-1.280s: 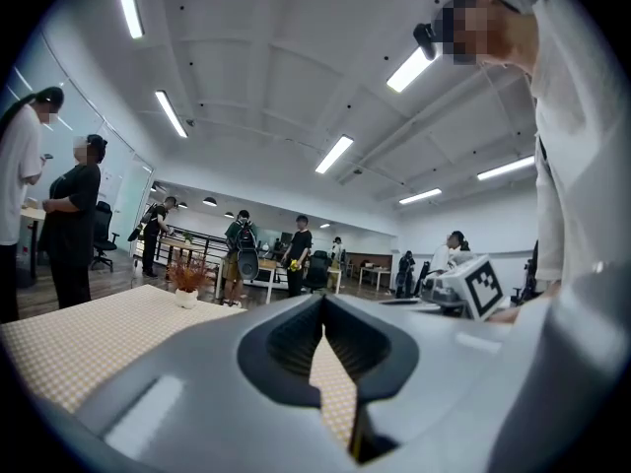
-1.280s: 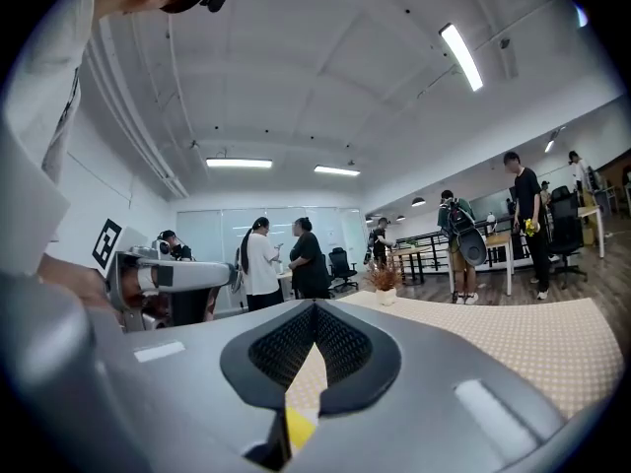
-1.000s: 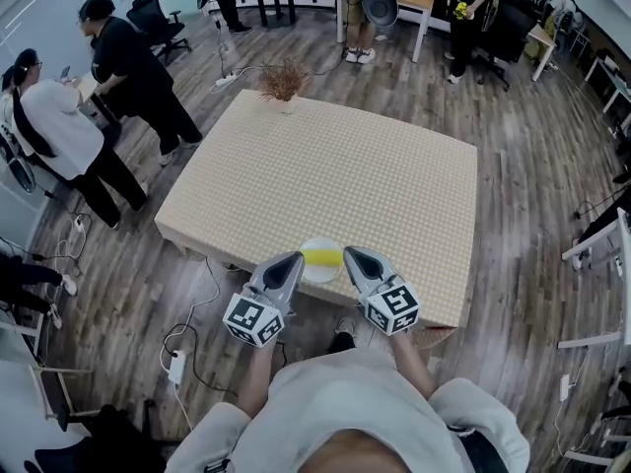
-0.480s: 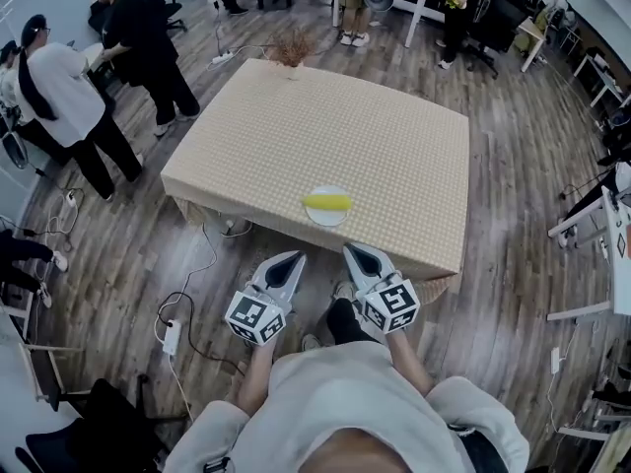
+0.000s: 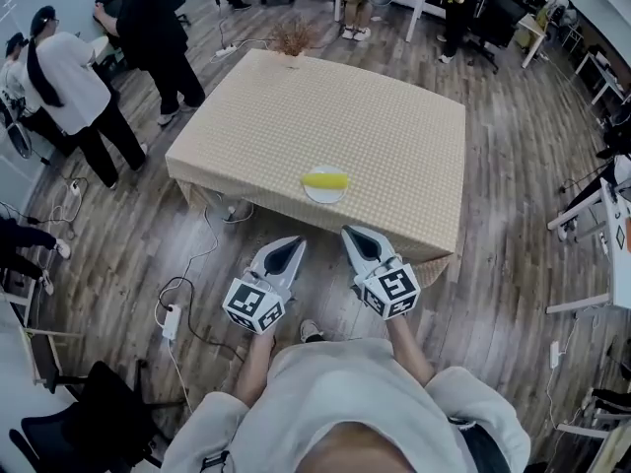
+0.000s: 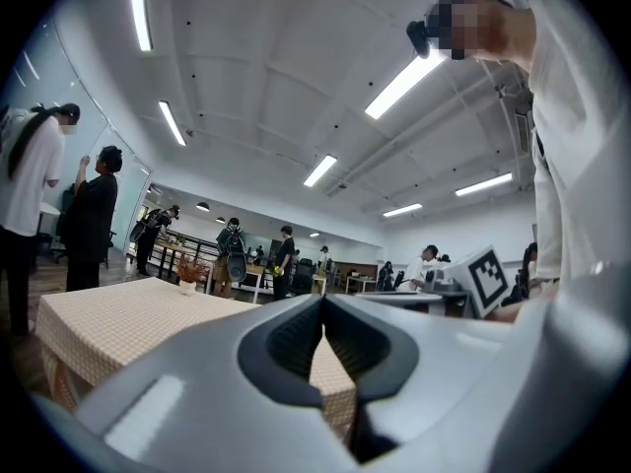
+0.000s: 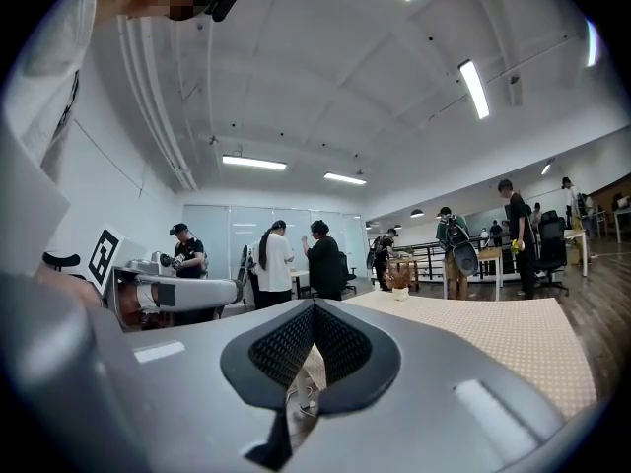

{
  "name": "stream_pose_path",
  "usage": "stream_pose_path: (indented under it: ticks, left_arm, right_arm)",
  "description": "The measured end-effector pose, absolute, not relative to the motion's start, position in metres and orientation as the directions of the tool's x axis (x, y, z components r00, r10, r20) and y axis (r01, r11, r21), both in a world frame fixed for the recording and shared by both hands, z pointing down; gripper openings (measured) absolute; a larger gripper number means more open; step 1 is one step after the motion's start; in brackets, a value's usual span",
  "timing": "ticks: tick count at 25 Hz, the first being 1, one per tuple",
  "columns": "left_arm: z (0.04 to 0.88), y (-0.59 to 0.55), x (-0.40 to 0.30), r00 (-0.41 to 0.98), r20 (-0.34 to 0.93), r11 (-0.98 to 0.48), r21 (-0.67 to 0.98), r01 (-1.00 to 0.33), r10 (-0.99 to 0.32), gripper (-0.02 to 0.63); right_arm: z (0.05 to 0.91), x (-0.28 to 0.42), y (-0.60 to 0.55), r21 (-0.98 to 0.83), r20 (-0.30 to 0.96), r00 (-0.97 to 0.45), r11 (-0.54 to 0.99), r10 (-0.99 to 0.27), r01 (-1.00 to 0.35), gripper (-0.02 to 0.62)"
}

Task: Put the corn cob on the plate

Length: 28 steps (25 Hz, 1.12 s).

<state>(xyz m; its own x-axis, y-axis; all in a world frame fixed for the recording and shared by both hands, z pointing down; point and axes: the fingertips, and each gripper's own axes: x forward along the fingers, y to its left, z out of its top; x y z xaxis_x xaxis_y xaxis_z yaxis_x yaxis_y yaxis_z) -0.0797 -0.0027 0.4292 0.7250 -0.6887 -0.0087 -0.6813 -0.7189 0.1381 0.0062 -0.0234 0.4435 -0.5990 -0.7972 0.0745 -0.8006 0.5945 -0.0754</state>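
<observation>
A yellow corn cob (image 5: 324,179) lies on a white plate (image 5: 325,194) near the front edge of the checked table (image 5: 394,136). Both grippers hang level over the wooden floor, short of the table and apart from the plate. My left gripper (image 5: 292,243) is shut with nothing in it; in the left gripper view its jaws (image 6: 321,308) meet at the tips. My right gripper (image 5: 347,234) is shut and empty too, its jaws (image 7: 314,313) closed in the right gripper view. Neither gripper view shows the corn or the plate.
A small pot of dried plants (image 5: 293,39) stands at the table's far edge. Several people stand at the left (image 5: 59,87) and by desks at the back. Cables and a power strip (image 5: 171,321) lie on the floor at the left.
Both grippers have drawn back from the table's front edge and now hang over the floor. The corn and plate, once right between the tips, lie farther ahead.
</observation>
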Motion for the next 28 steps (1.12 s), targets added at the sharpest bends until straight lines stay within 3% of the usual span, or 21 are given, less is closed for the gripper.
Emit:
stream_pose_path:
  ticks: [9,28]
  left_arm:
    - [0.427,0.053,-0.031,0.712,0.007,-0.706,0.124,-0.697,-0.702,0.008]
    - [0.431,0.102,0.003,0.697,0.019,-0.692,0.101,-0.715,-0.717,0.008]
  right_arm:
    - [0.449,0.043,0.03,-0.081,0.083,-0.638,0.633,-0.766,-0.77,-0.003]
    - [0.452,0.069,0.076,-0.07,0.078,-0.655,0.651,-0.752,-0.756,-0.003]
